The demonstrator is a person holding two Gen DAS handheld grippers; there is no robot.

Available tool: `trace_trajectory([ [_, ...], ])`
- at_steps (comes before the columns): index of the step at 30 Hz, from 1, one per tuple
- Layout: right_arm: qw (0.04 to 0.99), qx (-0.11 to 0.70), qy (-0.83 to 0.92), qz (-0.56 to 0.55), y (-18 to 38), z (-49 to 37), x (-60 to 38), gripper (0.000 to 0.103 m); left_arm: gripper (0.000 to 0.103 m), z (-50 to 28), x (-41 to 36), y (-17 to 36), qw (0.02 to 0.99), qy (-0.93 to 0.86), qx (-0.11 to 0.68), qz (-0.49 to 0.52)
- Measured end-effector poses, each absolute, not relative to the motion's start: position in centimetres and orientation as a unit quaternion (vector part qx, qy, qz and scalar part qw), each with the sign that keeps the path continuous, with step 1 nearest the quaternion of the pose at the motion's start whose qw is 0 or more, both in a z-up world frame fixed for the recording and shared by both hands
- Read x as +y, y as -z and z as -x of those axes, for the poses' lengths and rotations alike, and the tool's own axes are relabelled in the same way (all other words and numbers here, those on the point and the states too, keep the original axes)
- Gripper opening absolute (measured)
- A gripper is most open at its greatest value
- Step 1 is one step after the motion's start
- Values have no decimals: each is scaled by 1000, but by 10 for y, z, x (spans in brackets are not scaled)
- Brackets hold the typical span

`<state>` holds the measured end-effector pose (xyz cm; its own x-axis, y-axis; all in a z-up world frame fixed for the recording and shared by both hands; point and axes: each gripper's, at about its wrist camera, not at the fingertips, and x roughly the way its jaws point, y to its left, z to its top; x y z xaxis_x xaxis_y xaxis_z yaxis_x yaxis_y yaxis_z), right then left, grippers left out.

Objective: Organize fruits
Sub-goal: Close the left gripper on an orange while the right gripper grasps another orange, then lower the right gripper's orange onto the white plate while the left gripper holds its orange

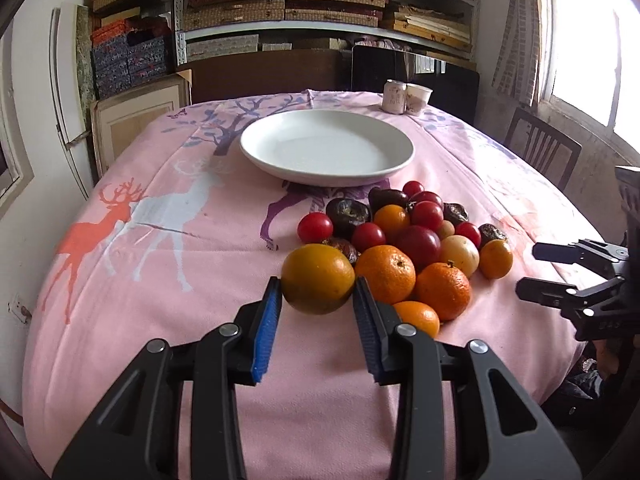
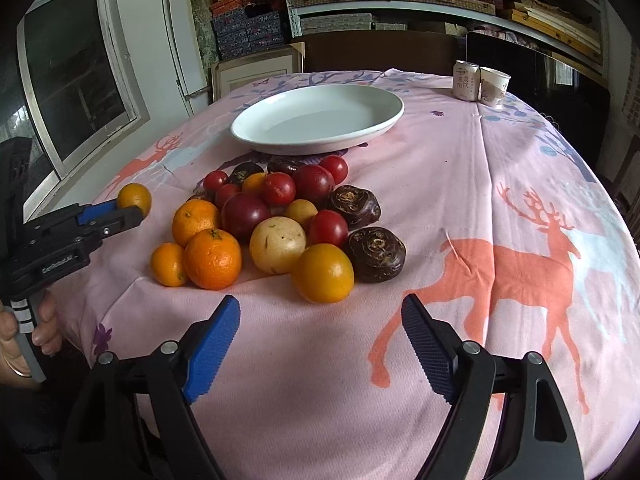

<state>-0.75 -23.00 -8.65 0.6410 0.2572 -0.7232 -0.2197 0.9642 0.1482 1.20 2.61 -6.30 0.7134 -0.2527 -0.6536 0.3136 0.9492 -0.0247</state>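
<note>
Your left gripper (image 1: 316,300) has its blue pads pressed on either side of a yellow-green orange (image 1: 318,279), lifted at the near edge of the fruit pile (image 1: 400,240); the right-hand view shows the fruit clear of the cloth. Your right gripper (image 2: 320,328) hovers spread wide with nothing in it, just short of another yellow fruit (image 2: 323,273).

Keep the squeeze steady and centred, since a round skin can likely roll out between flat pads. Carry it high over the heap to the bare white plate (image 1: 256,152) beyond, and set it down before letting go. The tomatoes (image 1: 315,227) and dark fruits (image 1: 348,212) lie right on that path. A can (image 1: 394,97) and a paper cup (image 1: 418,98) stand well behind the plate on the pink tablecloth (image 1: 160,280).
</note>
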Motion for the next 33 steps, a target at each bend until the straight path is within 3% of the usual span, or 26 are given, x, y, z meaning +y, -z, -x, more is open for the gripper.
trace_trajectory([
  [4, 891, 431, -129, -54, 103, -14, -229, 54, 36, -10, 27, 59, 925, 148, 348, -43],
  [6, 899, 417, -123, -57, 102, -14, -229, 39, 36, -10, 28, 60, 925, 142, 351, -43],
  [13, 904, 401, -129, -74, 100, -7, -236, 38, 36, -10, 30, 65, 926, 133, 352, -44],
  [19, 916, 358, -155, -91, 60, -12, -252, 38, 36, -21, 32, 49, 928, 137, 345, -35],
  [25, 918, 354, -151, -95, 26, -92, -258, 38, 36, -84, 11, 20, 927, 156, 339, -36],
  [31, 895, 406, -148, -109, 38, -185, -244, 39, 36, -189, -14, 29, 907, 155, 391, -24],
  [33, 895, 412, -133, -104, 42, -201, -240, 47, 37, -210, -21, 37, 902, 145, 404, -36],
])
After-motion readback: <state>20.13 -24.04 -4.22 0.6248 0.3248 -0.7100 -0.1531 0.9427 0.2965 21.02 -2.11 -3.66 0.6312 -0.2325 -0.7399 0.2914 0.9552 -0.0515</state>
